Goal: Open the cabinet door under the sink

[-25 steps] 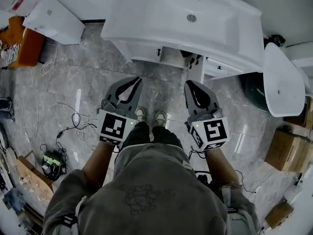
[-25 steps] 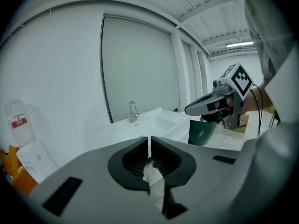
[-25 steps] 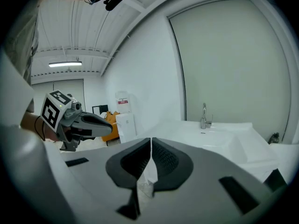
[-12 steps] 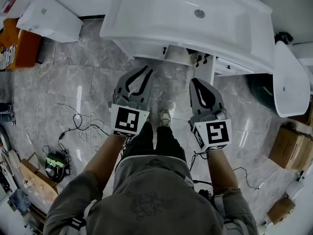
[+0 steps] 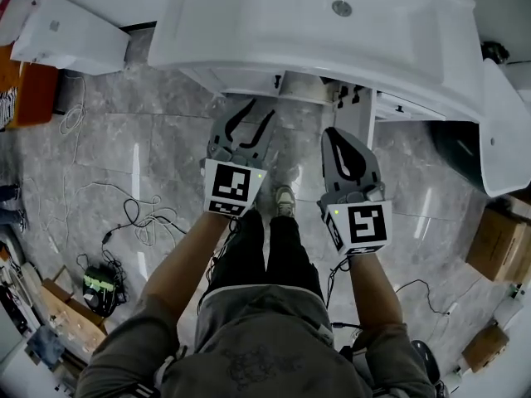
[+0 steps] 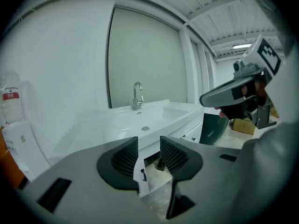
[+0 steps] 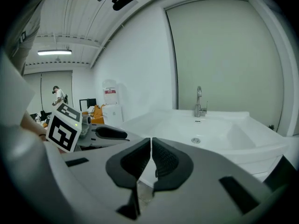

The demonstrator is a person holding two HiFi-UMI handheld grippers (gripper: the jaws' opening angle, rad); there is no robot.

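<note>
Cabinet door (image 6: 140, 183), a white panel with a small black handle (image 6: 143, 175), stands under the front edge of the sink (image 5: 249, 31). In the left gripper view it shows through the gap between that gripper's fingers, with a dark opening into the cabinet just beside it. Whether this panel is shut or ajar I cannot tell.

The left gripper (image 5: 260, 110) hangs in front of the sink, lower than its rim, pointing at the cabinet below the basin. Its 2 fingers have just been opening and now stand wide. The pads press on nothing, and the door lies beyond them.

The right gripper (image 5: 330, 135) also hangs in front of the sink, a little farther back from it than the left one. Its 2 fingers are drawn together to a hairline slit with nothing between them. A narrow white panel (image 5: 358, 123) juts out from under the sink just beside it.

A faucet (image 6: 137, 96) rises at the sink's back edge, and the drain (image 5: 341, 8) sits in the basin. Grey tiled floor (image 5: 124, 131) spreads in front of the sink, with loose cables (image 5: 141, 214) on it well away from the sink. A shoe (image 5: 284, 199) of the person stands in front of the sink.
</note>
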